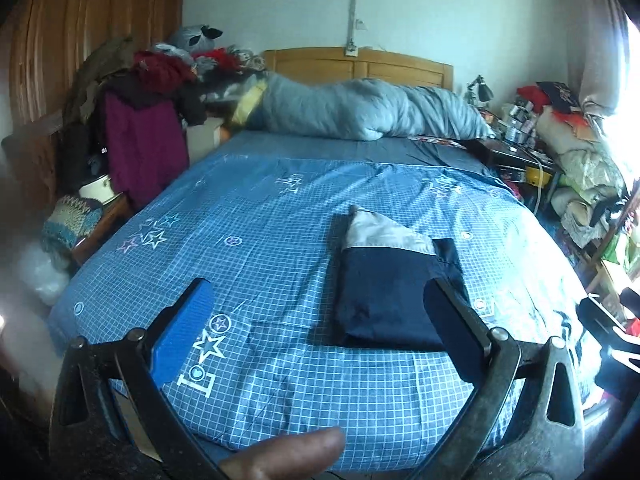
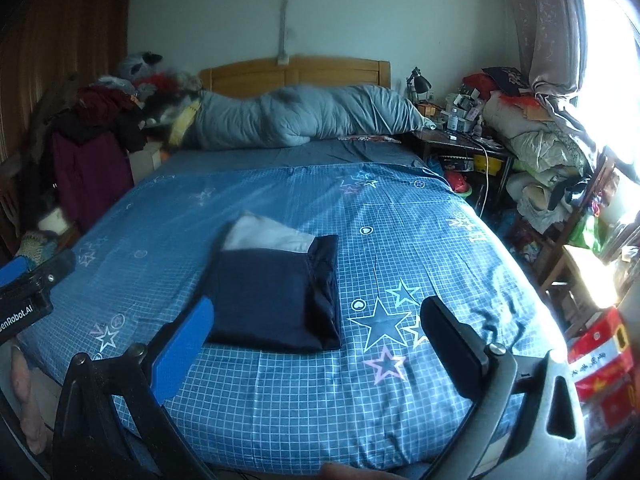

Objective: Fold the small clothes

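I find the folded garment [image 2: 276, 292], navy with a grey panel, lying flat on the blue checked bedspread [image 2: 400, 208] near the foot of the bed. My left gripper [image 1: 320, 320] hangs spread wide and holds nothing; the right gripper [image 2: 320, 328] is likewise spread and empty, both clear of the cloth. On the left tool's body, seen from the right wrist, I read "enRobot.AI". A red carton [image 2: 600, 364] at right carries print, too blurred to read, I think.
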`<state>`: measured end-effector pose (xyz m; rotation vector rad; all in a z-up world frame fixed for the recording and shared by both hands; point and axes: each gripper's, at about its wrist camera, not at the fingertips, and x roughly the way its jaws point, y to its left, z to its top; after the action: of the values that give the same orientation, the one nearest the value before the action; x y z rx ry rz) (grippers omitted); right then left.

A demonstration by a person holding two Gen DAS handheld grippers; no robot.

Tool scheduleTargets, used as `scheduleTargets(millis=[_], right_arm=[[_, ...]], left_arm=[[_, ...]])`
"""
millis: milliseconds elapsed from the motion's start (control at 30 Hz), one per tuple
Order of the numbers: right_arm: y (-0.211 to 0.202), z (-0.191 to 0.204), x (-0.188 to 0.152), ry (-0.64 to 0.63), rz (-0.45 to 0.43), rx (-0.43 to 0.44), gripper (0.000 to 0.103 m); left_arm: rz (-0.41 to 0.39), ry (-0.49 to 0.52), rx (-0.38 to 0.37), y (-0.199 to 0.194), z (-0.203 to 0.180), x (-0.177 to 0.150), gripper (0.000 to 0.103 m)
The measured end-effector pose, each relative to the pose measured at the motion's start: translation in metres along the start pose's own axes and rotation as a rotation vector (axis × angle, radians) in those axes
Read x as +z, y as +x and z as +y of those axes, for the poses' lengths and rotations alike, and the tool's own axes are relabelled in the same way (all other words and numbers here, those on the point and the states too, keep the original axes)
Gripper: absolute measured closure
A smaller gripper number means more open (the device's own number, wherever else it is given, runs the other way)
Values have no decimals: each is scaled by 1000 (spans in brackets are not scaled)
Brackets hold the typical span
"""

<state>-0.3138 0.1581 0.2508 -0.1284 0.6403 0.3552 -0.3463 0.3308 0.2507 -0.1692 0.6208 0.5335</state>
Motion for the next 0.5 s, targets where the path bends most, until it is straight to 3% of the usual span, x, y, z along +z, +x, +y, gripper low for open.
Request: scheduleTargets(millis=[167,500], right_arm=[[-4,-1,-4,3,10,6,0],[-14,1,-7,1,6,14,0]], left_arm=[[-8,53,-52,-1,-14,2,0],[-10,66,-69,-1,-20,2,0]])
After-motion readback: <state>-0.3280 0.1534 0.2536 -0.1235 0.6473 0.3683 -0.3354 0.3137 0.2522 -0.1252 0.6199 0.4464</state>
